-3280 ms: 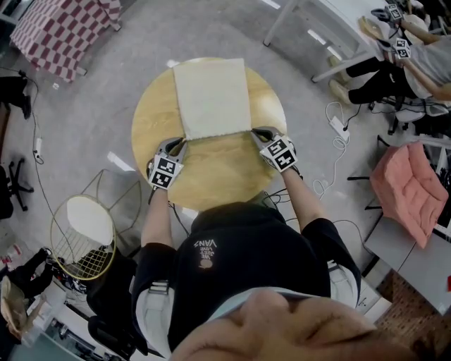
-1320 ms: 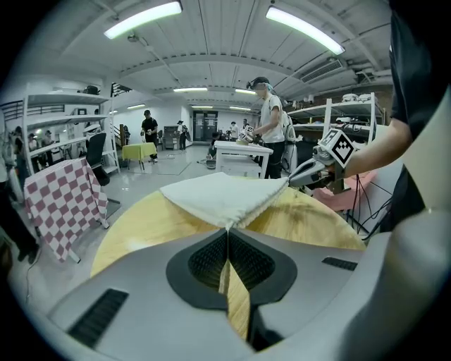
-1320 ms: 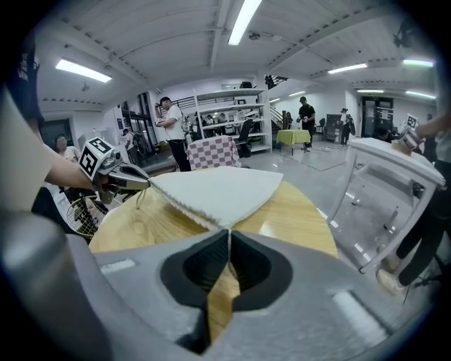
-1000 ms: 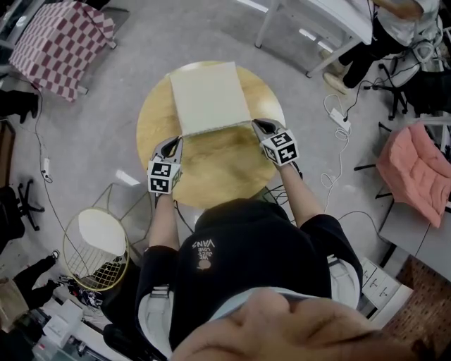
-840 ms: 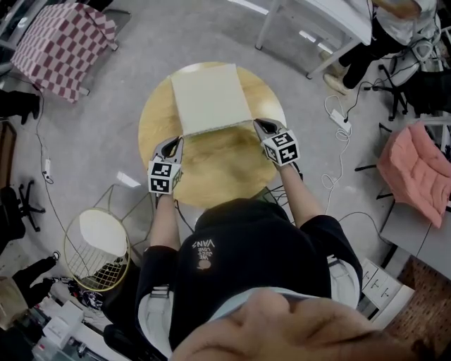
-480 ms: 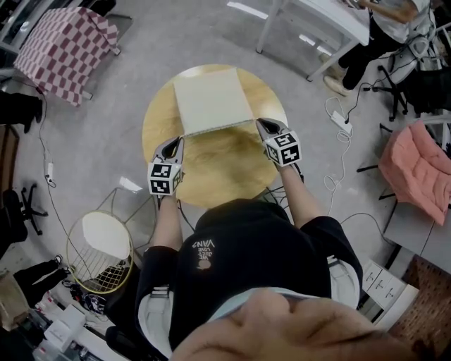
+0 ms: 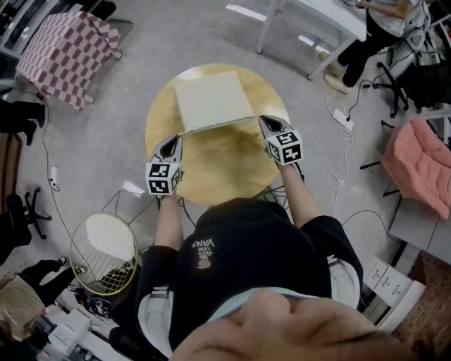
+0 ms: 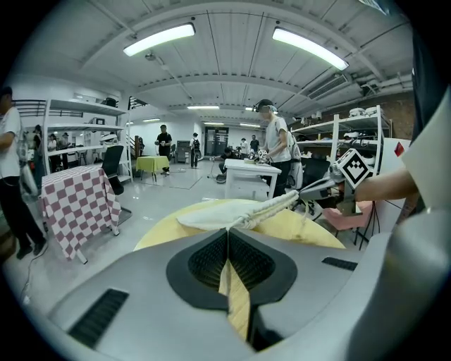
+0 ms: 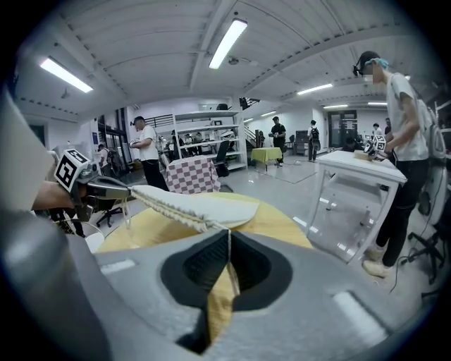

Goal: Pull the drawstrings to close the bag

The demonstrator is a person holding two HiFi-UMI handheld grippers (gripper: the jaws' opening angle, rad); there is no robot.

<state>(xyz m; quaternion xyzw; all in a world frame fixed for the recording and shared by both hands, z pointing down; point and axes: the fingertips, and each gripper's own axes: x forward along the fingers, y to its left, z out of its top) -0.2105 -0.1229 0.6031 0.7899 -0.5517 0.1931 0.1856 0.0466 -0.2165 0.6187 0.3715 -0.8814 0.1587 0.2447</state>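
A cream drawstring bag (image 7: 211, 99) lies flat on the round wooden table (image 7: 218, 166). Its near edge (image 8: 278, 204) is puckered and stretched taut between my two grippers. My left gripper (image 7: 177, 139) is at the bag's near-left corner, shut on the drawstring (image 8: 227, 227) where it leaves the hem. My right gripper (image 7: 261, 120) is at the near-right corner, shut on the other drawstring end (image 9: 220, 227). Each gripper view shows the other gripper across the gathered hem: the right gripper (image 8: 318, 187) and the left gripper (image 9: 106, 189).
A wire basket with a white top (image 7: 106, 250) stands left of the person's legs. A checked cloth (image 7: 60, 46) covers a stand at far left. A white table (image 7: 317, 21), floor cables (image 7: 340, 134) and a pink cushion (image 7: 423, 166) lie right. A person (image 9: 402, 141) stands at that table.
Both grippers stay shut at the bag's near corners. The right one has edged slightly outward, and the head view has drifted a little.
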